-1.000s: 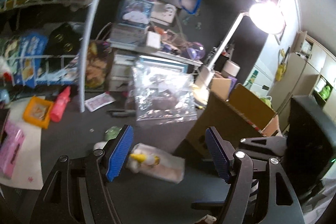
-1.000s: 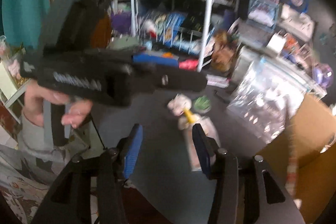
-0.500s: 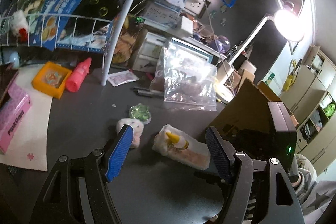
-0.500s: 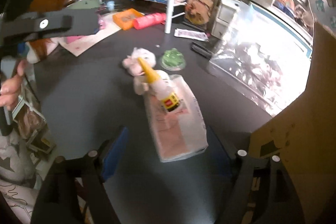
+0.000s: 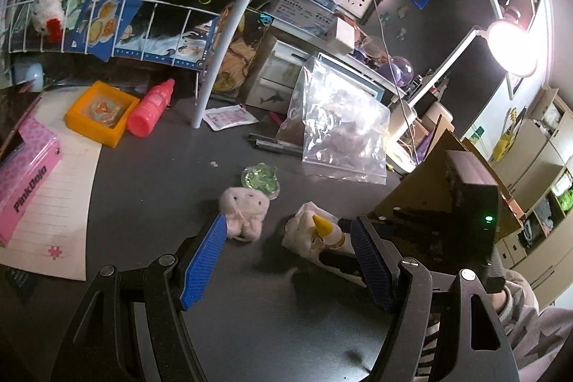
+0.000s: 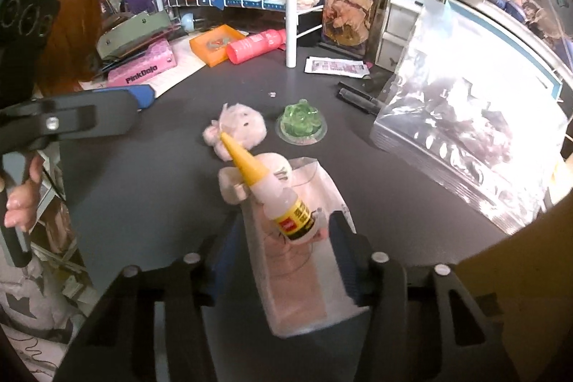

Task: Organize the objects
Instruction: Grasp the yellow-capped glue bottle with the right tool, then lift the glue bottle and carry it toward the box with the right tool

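A small glue bottle [image 6: 283,203] with a yellow cone tip lies on a clear packet [image 6: 304,278] holding a pale plush. My right gripper [image 6: 283,238] is open, with its jaws on either side of the bottle and packet. A pink plush [image 6: 238,131] and a green glass flower [image 6: 302,124] lie just beyond. My left gripper [image 5: 290,260] is open and empty above the dark desk, with the pink plush [image 5: 243,210] by its left fingertip and the glue bottle [image 5: 327,231] near its right one. The right gripper's body shows there at the right [image 5: 469,203].
A large clear zip bag [image 5: 343,135] leans at the back right by a cardboard box [image 5: 429,174]. A white wire rack [image 5: 107,17], orange tray [image 5: 102,111], pink bottle [image 5: 150,108], pink box [image 5: 25,174] and notepad [image 5: 57,213] sit at the left. Pens [image 5: 275,145] lie mid-desk.
My right gripper has moved down and forward so its jaws now straddle the glue bottle and packet. My left gripper has drifted closer to the pink plush.
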`<control>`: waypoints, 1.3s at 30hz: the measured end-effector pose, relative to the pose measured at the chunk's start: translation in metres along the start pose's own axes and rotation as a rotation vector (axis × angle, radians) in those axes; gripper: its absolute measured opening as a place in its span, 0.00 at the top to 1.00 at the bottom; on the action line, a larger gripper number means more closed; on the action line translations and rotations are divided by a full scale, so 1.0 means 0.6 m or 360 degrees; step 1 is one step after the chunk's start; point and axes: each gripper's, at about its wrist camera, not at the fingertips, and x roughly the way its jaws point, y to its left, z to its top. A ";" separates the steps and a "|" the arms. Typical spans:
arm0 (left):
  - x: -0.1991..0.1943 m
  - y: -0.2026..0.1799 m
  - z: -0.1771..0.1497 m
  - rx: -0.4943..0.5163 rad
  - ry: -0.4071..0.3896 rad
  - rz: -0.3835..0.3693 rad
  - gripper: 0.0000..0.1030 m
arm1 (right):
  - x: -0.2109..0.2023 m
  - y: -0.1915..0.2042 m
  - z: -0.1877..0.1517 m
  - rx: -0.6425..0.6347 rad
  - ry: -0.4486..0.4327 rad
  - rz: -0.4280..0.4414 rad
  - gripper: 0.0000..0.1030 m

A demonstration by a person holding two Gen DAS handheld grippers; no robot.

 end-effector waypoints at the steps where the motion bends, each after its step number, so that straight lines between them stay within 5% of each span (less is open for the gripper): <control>1: 0.000 0.001 0.000 -0.0001 0.0001 0.0004 0.33 | 0.005 -0.002 0.002 0.0004 0.0005 0.0003 0.60; 7: 0.004 0.005 0.001 -0.0006 0.0019 0.0017 0.33 | 0.018 -0.010 0.006 0.0005 0.0016 0.0017 0.71; 25: 0.007 -0.057 -0.001 0.0085 0.0035 -0.0152 0.35 | -0.068 0.038 0.011 -0.0103 -0.0170 0.0043 0.71; 31: -0.025 -0.094 0.007 0.0146 -0.0027 -0.0195 0.67 | -0.122 0.067 0.014 -0.0168 -0.0275 0.0061 0.71; 36: -0.057 -0.115 0.014 0.0171 -0.0112 -0.0265 0.84 | -0.162 0.077 0.014 -0.0210 -0.0358 0.0045 0.71; 39: -0.069 -0.137 0.019 0.0214 -0.0144 -0.0282 0.86 | -0.189 0.078 0.013 -0.0228 -0.0409 0.0040 0.71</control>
